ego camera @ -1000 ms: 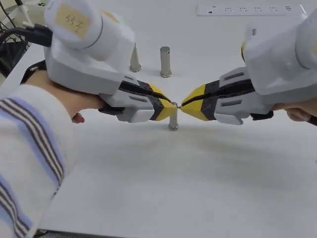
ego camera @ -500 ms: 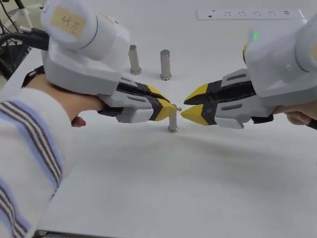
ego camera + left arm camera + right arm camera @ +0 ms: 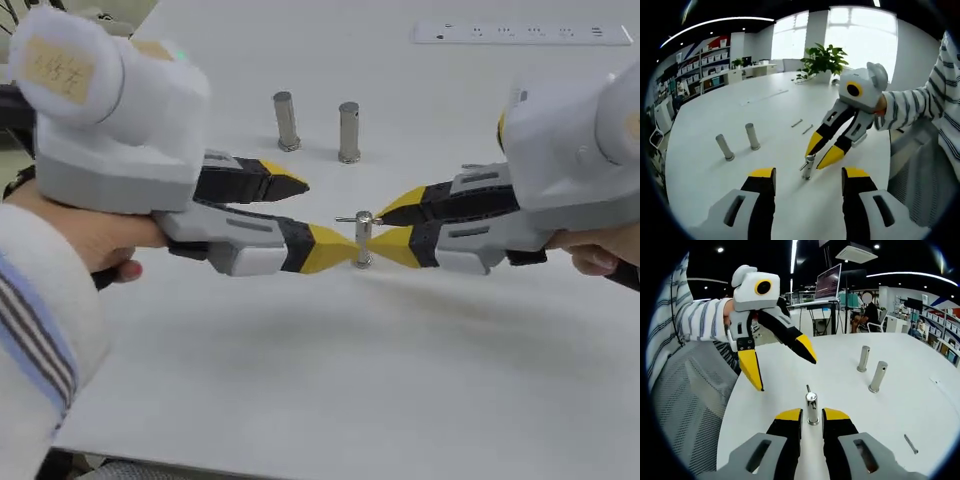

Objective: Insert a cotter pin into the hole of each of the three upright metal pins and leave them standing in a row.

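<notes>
Head view, left gripper (image 3: 330, 216) label (image 3: 60, 68), handwriting unreadable

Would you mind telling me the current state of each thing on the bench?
left hand-held gripper: open, empty
right hand-held gripper: open, tips beside the near metal pin
near metal pin: upright, cotter pin through its top
far left metal pin: upright, no cotter pin
far right metal pin: upright, no cotter pin
spare cotter pins: lying flat

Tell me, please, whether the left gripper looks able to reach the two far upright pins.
Probably yes: the left gripper is open, and only bare table lies between it and the far upright pins.
</notes>
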`<state>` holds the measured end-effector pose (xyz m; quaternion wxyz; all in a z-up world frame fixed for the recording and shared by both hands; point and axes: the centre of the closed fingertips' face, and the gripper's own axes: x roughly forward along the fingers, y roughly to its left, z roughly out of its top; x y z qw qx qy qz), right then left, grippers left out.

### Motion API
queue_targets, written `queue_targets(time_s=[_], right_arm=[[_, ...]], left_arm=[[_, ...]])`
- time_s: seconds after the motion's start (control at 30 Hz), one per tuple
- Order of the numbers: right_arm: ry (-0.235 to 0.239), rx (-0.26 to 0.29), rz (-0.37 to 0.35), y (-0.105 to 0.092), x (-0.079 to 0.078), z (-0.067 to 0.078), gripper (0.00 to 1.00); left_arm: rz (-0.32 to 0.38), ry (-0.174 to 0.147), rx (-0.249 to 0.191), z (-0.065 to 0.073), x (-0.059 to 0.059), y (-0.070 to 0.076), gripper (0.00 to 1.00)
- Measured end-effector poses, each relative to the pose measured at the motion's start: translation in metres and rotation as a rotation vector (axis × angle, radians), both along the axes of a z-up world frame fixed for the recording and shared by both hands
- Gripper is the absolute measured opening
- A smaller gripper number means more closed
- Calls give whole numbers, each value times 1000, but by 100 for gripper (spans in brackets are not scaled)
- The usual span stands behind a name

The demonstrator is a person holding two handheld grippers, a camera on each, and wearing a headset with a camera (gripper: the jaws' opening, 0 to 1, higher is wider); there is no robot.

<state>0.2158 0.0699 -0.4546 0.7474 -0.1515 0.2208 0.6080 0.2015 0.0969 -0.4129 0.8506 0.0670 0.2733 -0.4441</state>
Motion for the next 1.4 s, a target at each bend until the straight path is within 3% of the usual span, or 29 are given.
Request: queue_targets(time_s=[0.07,0.33,0.4,0.47,0.5,0.6,0.73,1.13,1.4], right_arm=[[26,19,-10,2,0,-1,11],[44,8,-34,1,3,-11,9],[56,13,-35,3,1,-12,9],[53,7,-30,4,1,-13,9],[53,7,-31,5,1,-13,9],[59,11,-31,7,0,-15,9],[55,4,-29,9,1,-20,8],[-60,-13,36,18,-1,-16,4],[-67,-5,78,30,8,-14,4]], left_arm=[[13,-19,-8,2,-3,4,58],[46,-22,-101,8,-15,7,79],[42,-33,-98,7,-18,7,85],[40,-92,-47,6,-15,12,96],[42,-83,-56,6,-17,11,99],[32,-67,-82,8,-22,10,99],[30,-67,-75,8,-25,10,99],[53,-58,-57,6,-29,27,99],[65,-54,-52,6,-31,26,99]])
